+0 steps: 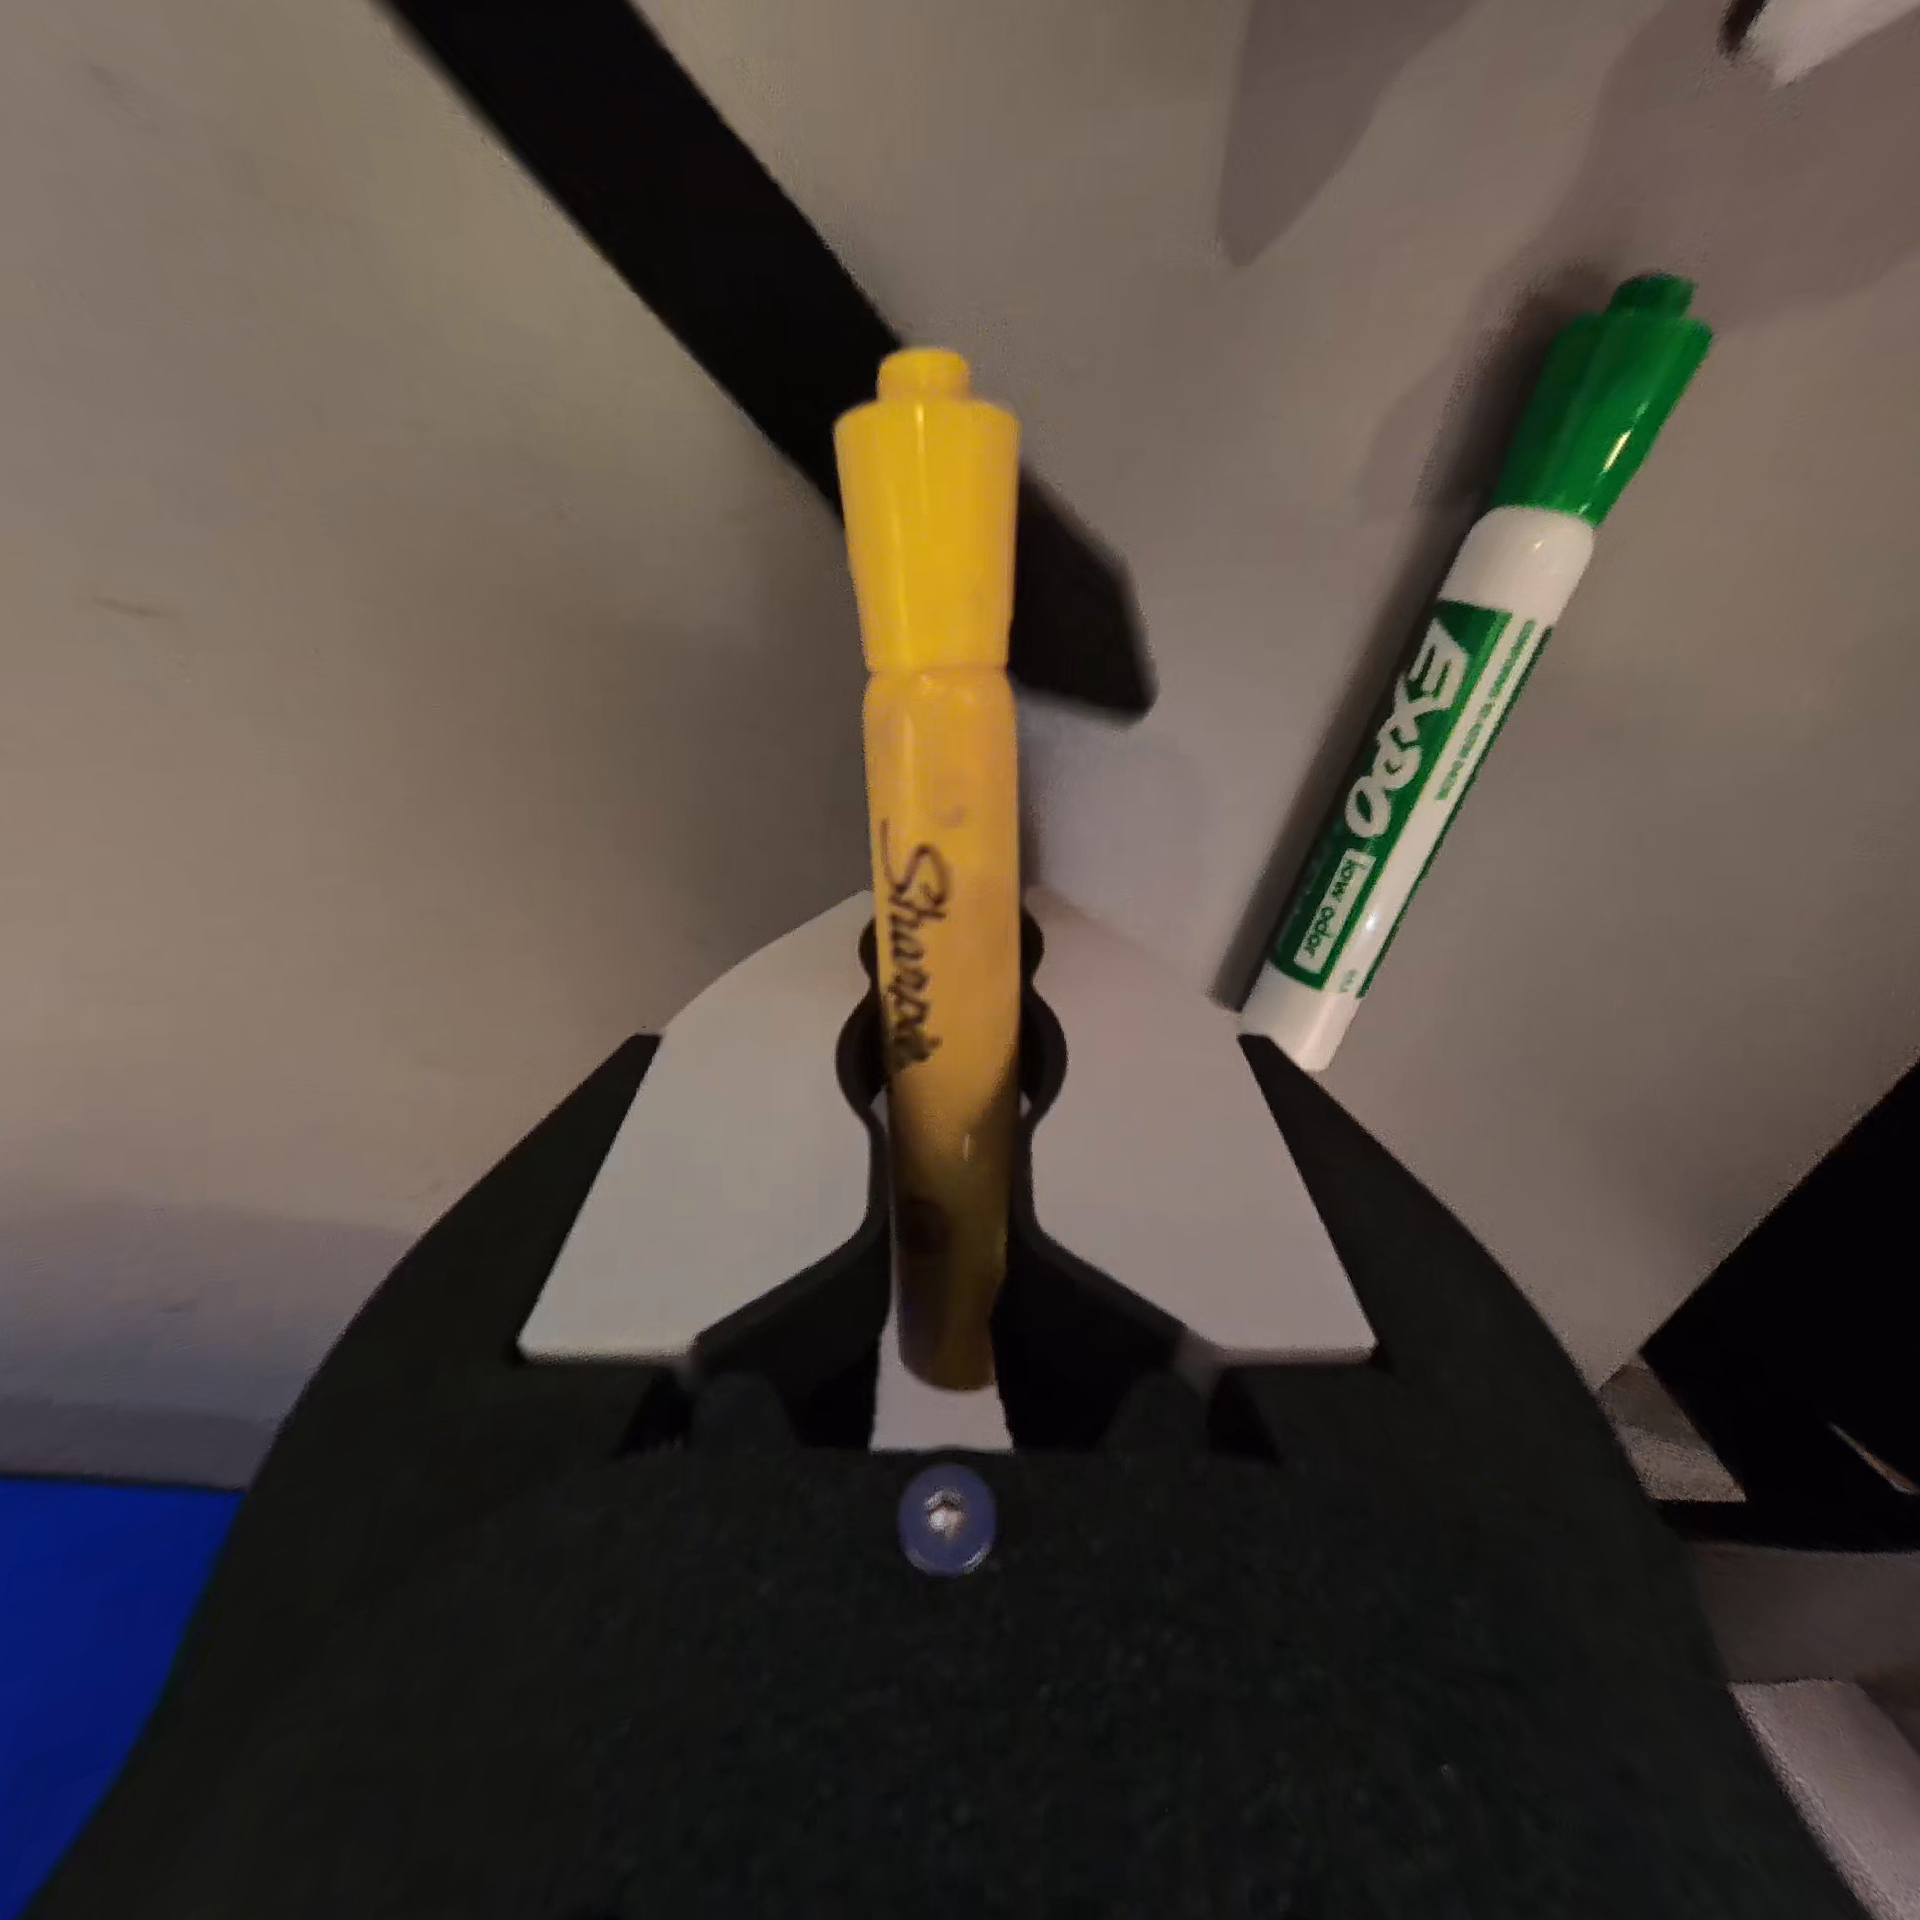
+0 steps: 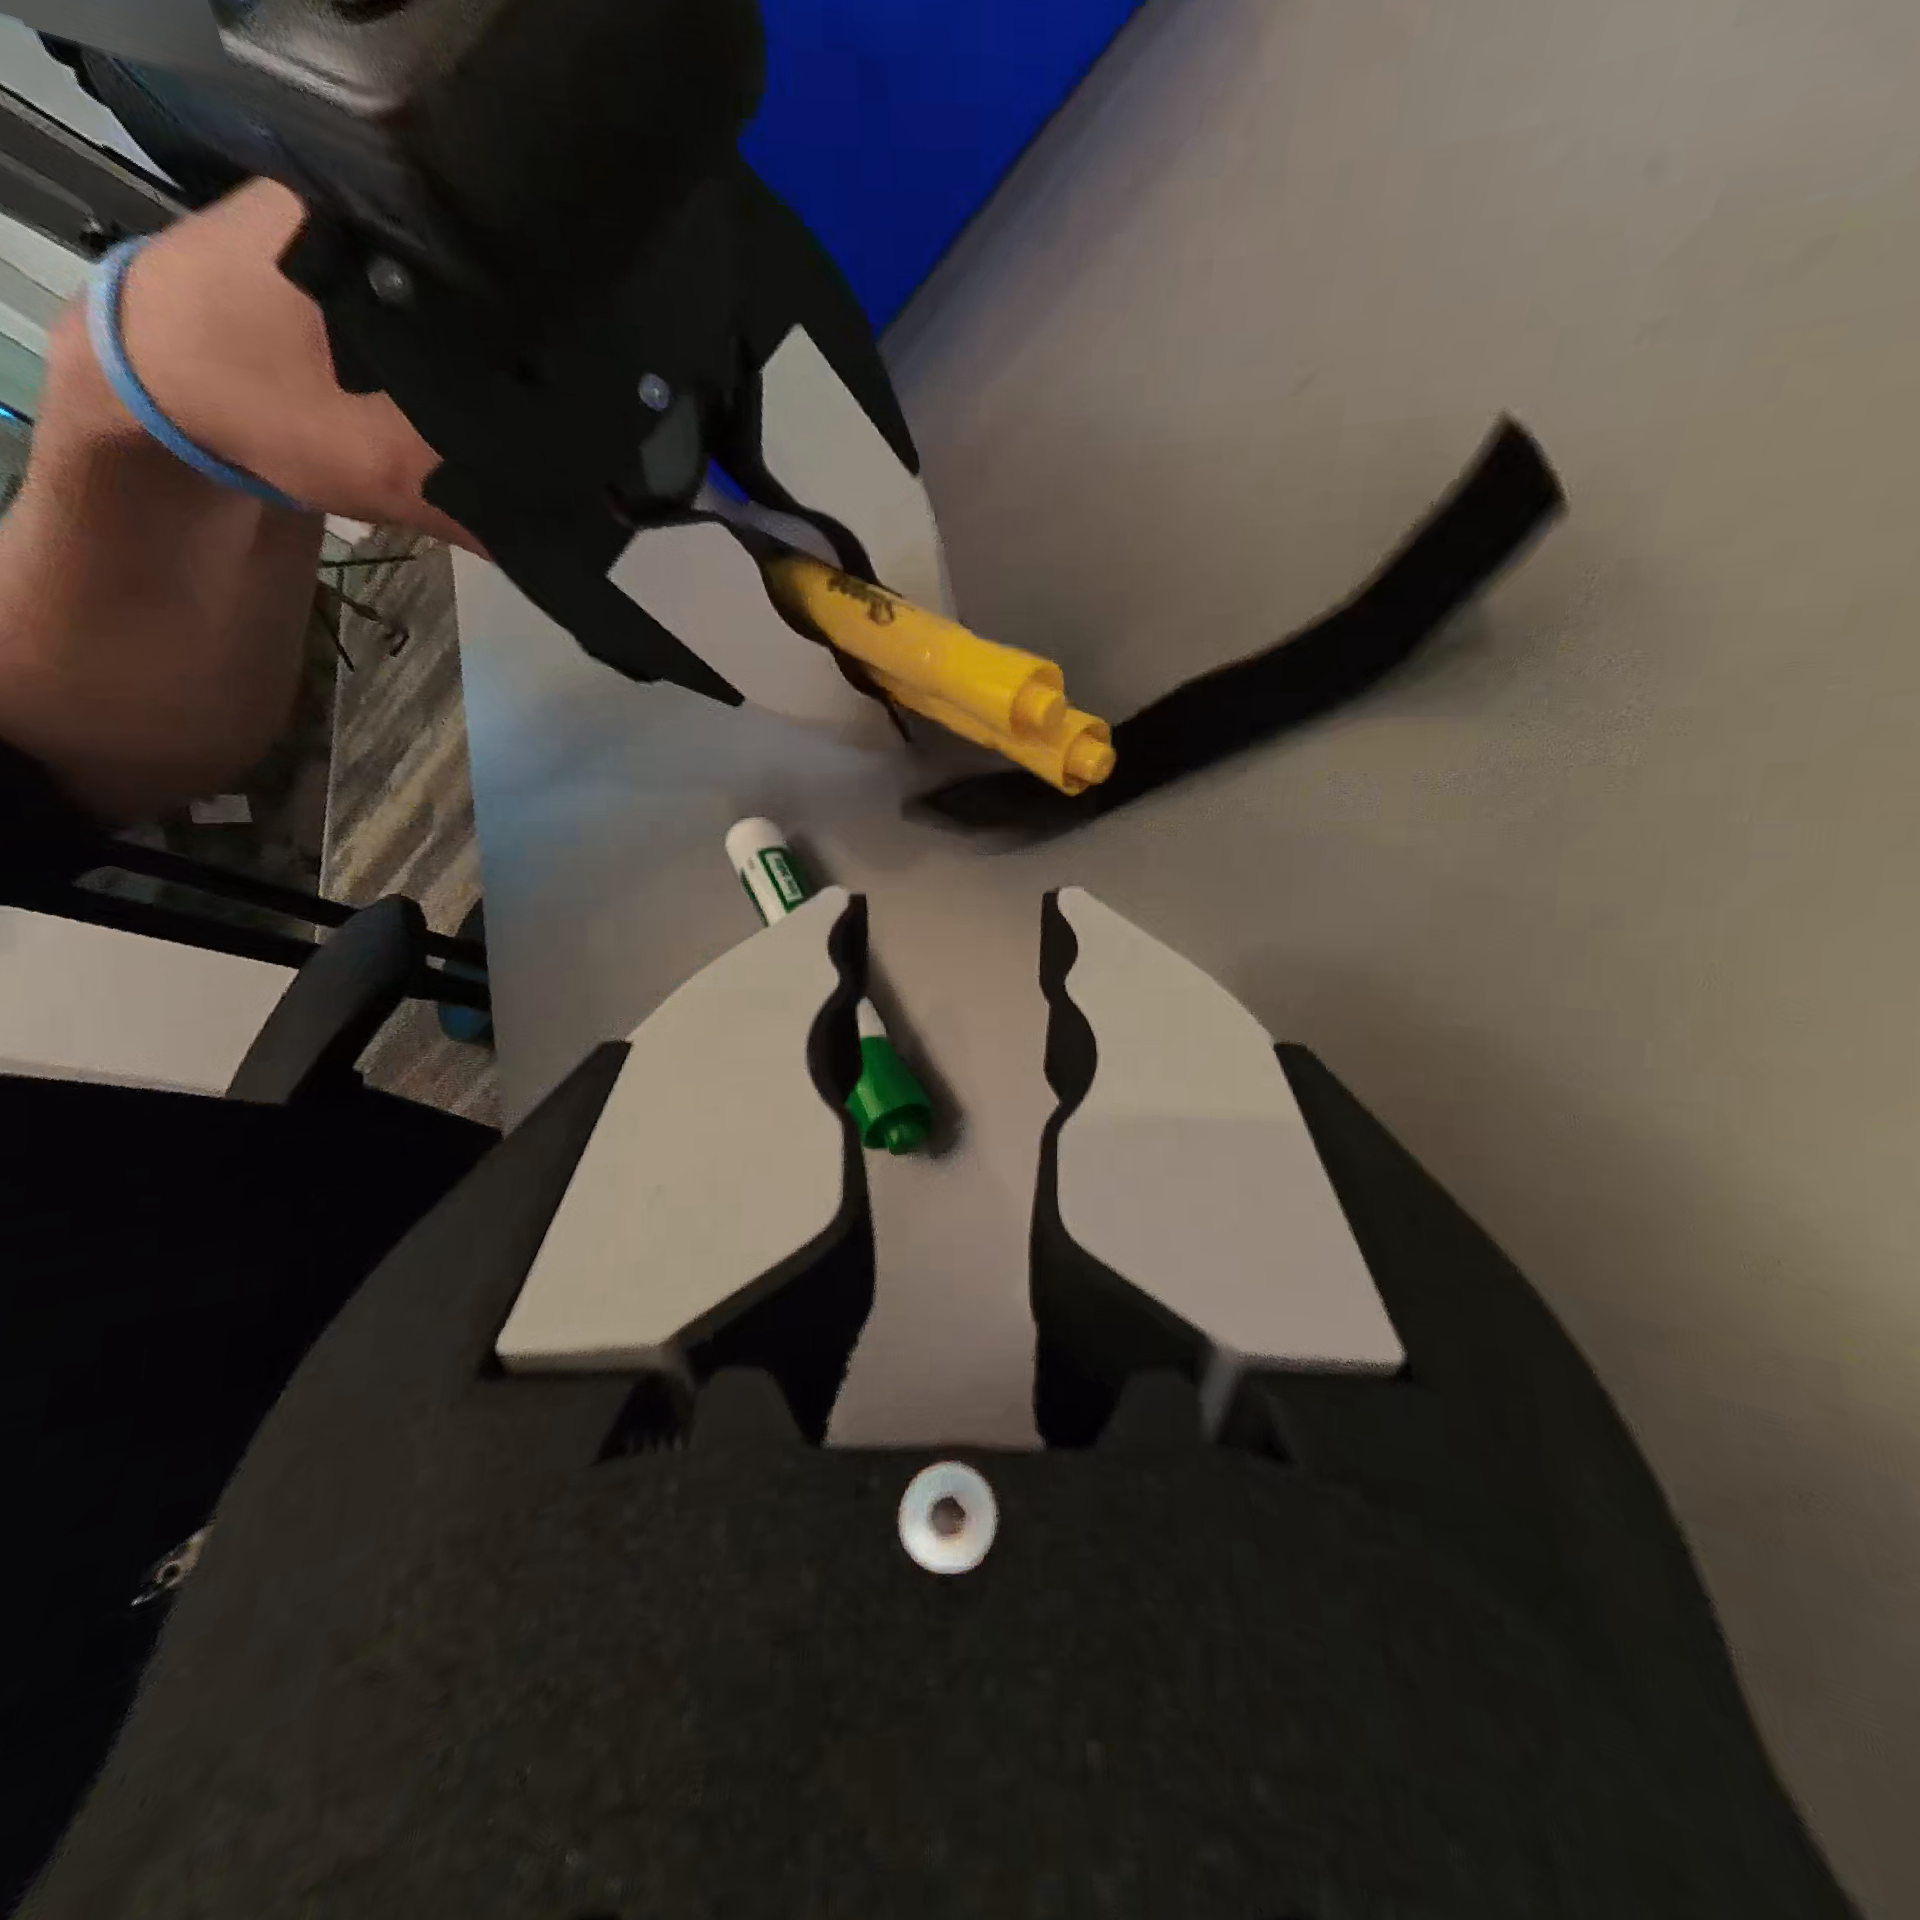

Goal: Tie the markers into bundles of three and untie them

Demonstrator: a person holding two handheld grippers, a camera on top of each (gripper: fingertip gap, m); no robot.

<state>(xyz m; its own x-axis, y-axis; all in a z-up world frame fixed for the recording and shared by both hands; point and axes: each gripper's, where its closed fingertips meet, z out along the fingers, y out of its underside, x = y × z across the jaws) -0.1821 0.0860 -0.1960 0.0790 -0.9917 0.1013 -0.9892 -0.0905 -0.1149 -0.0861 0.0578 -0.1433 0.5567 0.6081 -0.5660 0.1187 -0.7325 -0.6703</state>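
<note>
My left gripper is shut on a yellow marker that sticks out forward, cap end away from me. In the right wrist view the left gripper holds the yellow marker low over the table, its cap over one end of a black strap; two yellow cap ends seem to show there, perhaps from blur. The strap lies flat on the table. A green-capped white marker lies loose beside it. My right gripper is open and empty just above that green marker.
The grey table has its left edge near the left gripper. A blue surface lies beyond the far edge. A person's hand with a blue wristband holds the left gripper. A dark chair stands beside the table. My right fingertips sit around 12 cm from my left ones.
</note>
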